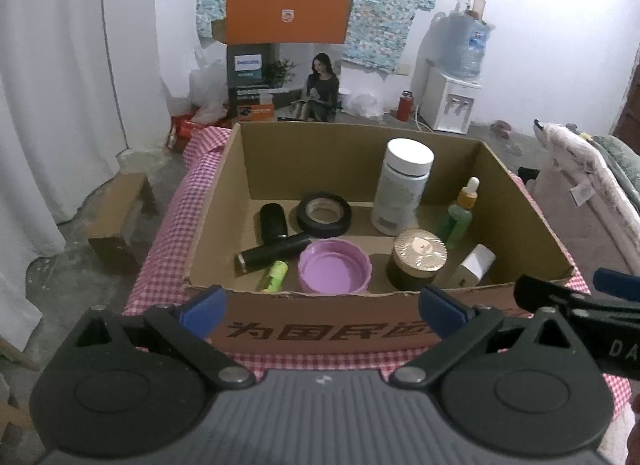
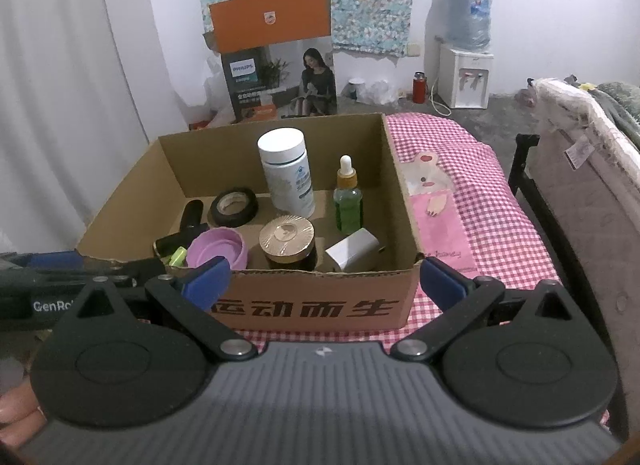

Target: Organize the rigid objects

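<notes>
The left claw [image 1: 320, 307] stands wide open and empty, its blue fingertips [image 1: 202, 305] spread just short of the near wall of a cardboard box [image 1: 320, 329]. The right claw [image 2: 324, 283] is likewise wide open with nothing in it, hanging before the same box from its right-hand end.

Ahead of both claws, inside the box, stand a white bottle [image 1: 404, 185] and a green dropper bottle [image 1: 460, 217] toward the far side. A roll of black tape [image 1: 325, 215] and a black tube [image 1: 274, 253] lie left of them. Nearest the claws sit a purple lid [image 1: 334, 271], a gold-topped jar [image 1: 418, 261], a small green battery [image 1: 275, 276] and a white charger [image 1: 476, 265].

The box rests on a pink checked cloth [image 2: 460, 169], which runs on to the right of the right claw. Beyond lie a grey concrete floor, white curtains [image 1: 60, 105], an orange printed carton [image 1: 286, 49] against the wall and a water dispenser [image 1: 454, 81] in the corner.
</notes>
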The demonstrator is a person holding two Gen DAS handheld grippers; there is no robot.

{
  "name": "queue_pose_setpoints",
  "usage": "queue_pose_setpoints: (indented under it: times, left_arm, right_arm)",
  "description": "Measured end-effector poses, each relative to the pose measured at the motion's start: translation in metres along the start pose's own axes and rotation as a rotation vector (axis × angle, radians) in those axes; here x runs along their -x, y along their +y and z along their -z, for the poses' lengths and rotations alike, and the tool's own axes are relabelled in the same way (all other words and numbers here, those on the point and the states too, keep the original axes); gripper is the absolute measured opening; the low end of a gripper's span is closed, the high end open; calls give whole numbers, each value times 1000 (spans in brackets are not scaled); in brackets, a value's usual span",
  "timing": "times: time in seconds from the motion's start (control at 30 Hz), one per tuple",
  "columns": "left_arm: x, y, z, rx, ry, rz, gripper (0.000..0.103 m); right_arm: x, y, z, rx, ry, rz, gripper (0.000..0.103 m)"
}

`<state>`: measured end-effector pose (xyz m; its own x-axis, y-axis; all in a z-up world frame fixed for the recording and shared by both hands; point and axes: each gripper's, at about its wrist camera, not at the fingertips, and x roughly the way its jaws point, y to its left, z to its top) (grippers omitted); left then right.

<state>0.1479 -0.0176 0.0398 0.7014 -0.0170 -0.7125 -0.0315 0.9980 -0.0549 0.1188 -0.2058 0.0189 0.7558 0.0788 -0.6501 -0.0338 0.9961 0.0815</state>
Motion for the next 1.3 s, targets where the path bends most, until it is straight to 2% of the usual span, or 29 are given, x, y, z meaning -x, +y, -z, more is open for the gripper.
queue_pose_setpoints:
  times: [0.83,1.3]
  left_arm:
    - [5,2,-2,-30,-8,-53,102]
    - [4,4,-2,-27,-1,-59,102]
  right_arm:
    - [1,2,1,13,9,-14,102]
    - [0,5,0,16,17,-16,102]
